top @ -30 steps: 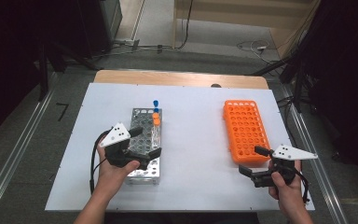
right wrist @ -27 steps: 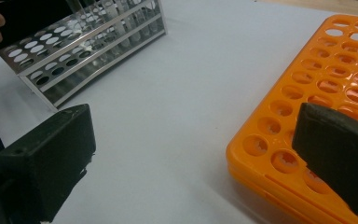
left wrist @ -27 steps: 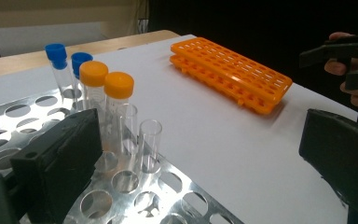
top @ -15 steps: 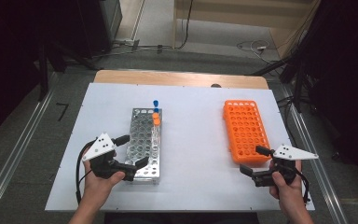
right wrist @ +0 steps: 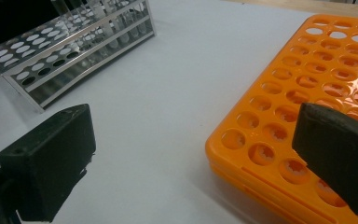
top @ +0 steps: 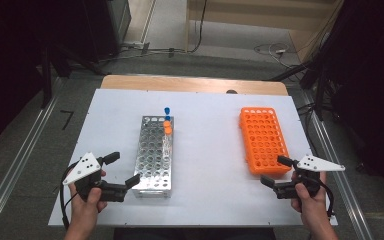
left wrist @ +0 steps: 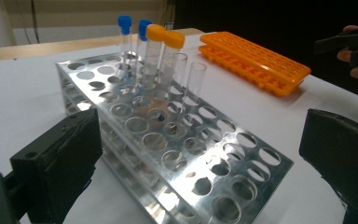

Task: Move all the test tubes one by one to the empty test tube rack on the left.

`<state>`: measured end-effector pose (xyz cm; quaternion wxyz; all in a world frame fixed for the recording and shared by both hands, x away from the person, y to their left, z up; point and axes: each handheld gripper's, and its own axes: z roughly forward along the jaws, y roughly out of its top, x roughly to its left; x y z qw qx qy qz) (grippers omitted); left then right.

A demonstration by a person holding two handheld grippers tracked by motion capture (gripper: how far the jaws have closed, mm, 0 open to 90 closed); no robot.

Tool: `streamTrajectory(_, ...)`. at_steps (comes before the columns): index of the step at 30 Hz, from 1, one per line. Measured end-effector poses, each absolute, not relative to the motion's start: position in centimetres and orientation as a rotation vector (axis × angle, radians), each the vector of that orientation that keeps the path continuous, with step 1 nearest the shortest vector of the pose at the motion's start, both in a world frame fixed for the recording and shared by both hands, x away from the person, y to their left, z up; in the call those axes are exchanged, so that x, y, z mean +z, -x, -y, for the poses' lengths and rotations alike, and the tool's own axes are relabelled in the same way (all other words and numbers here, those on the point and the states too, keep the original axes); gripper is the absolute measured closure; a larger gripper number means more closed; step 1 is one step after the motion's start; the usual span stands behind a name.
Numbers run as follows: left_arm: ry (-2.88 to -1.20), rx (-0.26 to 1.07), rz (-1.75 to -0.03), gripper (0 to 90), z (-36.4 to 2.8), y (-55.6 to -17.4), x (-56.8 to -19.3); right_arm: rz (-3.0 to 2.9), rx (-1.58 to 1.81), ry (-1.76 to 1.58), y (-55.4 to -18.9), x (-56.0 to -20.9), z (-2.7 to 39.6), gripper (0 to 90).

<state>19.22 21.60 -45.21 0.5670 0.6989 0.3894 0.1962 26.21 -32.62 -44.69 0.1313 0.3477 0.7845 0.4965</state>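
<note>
At the metal rack's near corner, the left gripper, seemingly pulled back, holds fingers wide.

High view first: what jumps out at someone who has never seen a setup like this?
The bright orange rack on the right of the white table grabs the eye first, its holes all empty. Left of it stands a shiny metal rack with a few tubes capped in blue and orange at its far end. Near each rack's front, a hand holds an open black claw: left claw, right claw.
</note>
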Motion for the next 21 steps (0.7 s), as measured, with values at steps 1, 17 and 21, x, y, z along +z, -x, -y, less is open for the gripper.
streamTrajectory(1, -1.639, 0.475, -0.917, 0.0, -21.9, -19.0, -45.4, -2.275, 1.45, -0.996, -26.2, -44.8, 32.8, 0.0)
streamTrajectory(17, -1.561, 0.492, -0.951, 0.0, -24.4, -18.7, -46.4, -2.215, 1.46, -1.024, -27.2, -46.0, 35.5, 0.0)
streamTrajectory(21, -1.564, 0.491, -0.953, 0.0, -24.3, -18.9, -46.5, -2.216, 1.455, -1.033, -27.3, -46.3, 35.6, 0.0)
